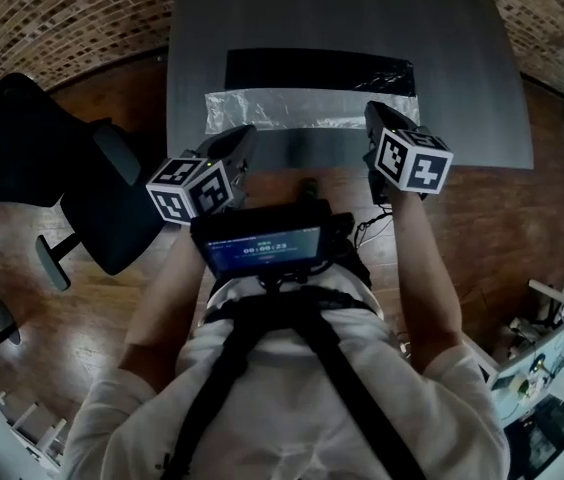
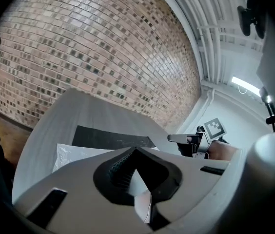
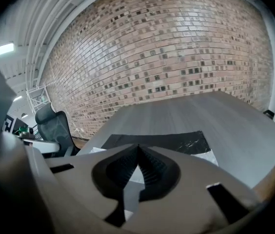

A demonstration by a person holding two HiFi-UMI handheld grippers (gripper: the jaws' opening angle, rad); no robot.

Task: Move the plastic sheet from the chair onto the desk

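The clear plastic sheet (image 1: 302,108) lies stretched across the grey desk (image 1: 462,68), just in front of a black mat (image 1: 317,70). My left gripper (image 1: 247,138) is at the sheet's near left edge and my right gripper (image 1: 372,113) is at its near right end. Both are shut, with a pale strip of the sheet pinched between the pads. The left gripper view shows its shut gripper (image 2: 136,151) over the sheet (image 2: 74,155), and the right gripper (image 2: 176,138) beyond. In the right gripper view the shut gripper (image 3: 137,149) points at the sheet (image 3: 208,156) and mat (image 3: 166,141).
A black office chair (image 1: 22,138) stands on the wooden floor left of the desk; its seat has nothing on it. It also shows in the right gripper view (image 3: 54,123). A brick wall (image 3: 176,57) runs behind the desk. A screen device (image 1: 262,243) hangs at the person's chest.
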